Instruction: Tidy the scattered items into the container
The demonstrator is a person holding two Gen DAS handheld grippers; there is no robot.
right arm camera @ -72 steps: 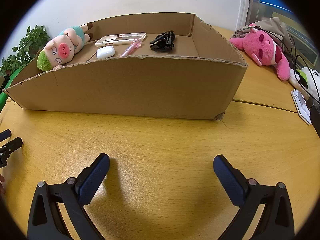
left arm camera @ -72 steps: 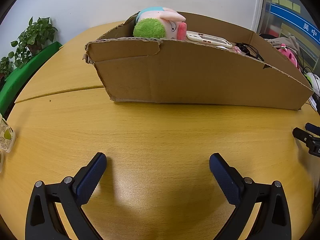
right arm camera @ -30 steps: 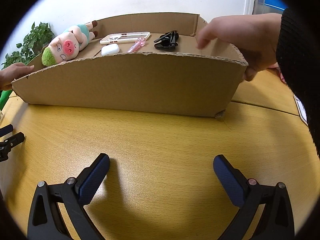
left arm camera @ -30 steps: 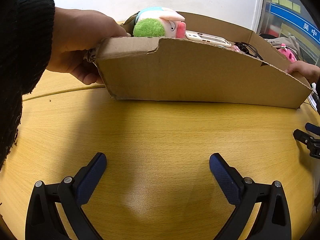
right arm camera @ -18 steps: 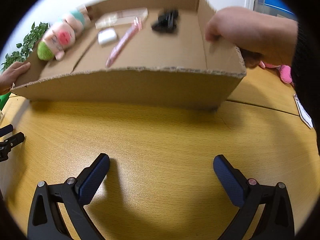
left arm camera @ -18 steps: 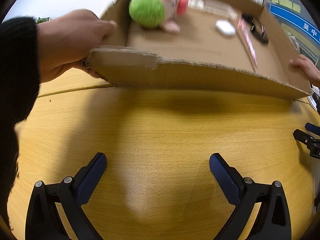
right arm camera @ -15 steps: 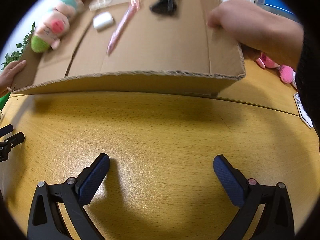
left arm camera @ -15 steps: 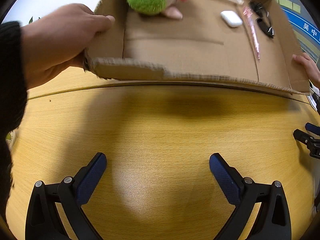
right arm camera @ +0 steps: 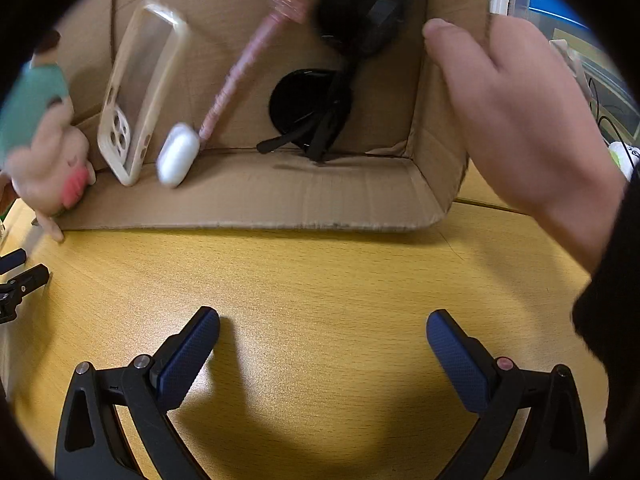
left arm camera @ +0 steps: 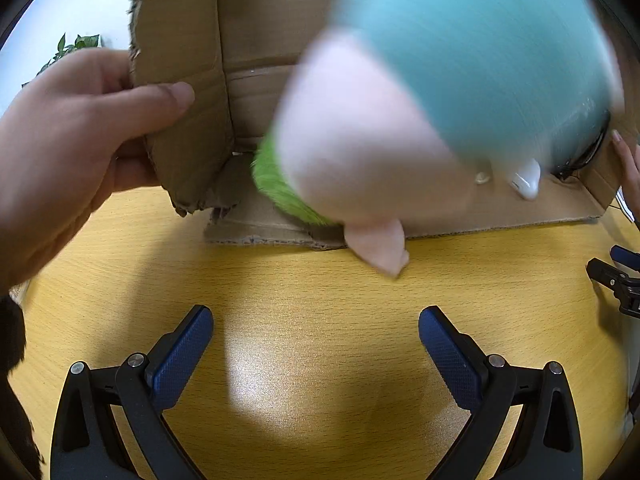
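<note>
A person's two hands (left arm camera: pixel 80 128) (right arm camera: pixel 516 120) tip the cardboard box (right arm camera: pixel 280 200) steeply toward me, its lower wall on the table. The pig plush (left arm camera: pixel 400 112), blurred, tumbles over the rim in the left wrist view, one ear touching the wood. In the right wrist view the plush (right arm camera: pixel 40 136), a clear phone case (right arm camera: pixel 140 92), a white earbud case (right arm camera: pixel 178 160), a pink pen (right arm camera: pixel 244 68) and black sunglasses (right arm camera: pixel 320 100) slide down the box floor. My left gripper (left arm camera: pixel 316 344) and right gripper (right arm camera: pixel 324 344) lie open on the table, holding nothing.
The yellow wooden tabletop (right arm camera: pixel 320 280) stretches between the grippers and the box. The other gripper's tip shows at each view's side (left arm camera: pixel 616 280) (right arm camera: pixel 20 280). A potted plant (left arm camera: pixel 72 46) stands at the far left.
The hands have tipped the box far further over toward me. The items inside have slid down to its lower wall and the plush is spilling out. Both grippers stay still.
</note>
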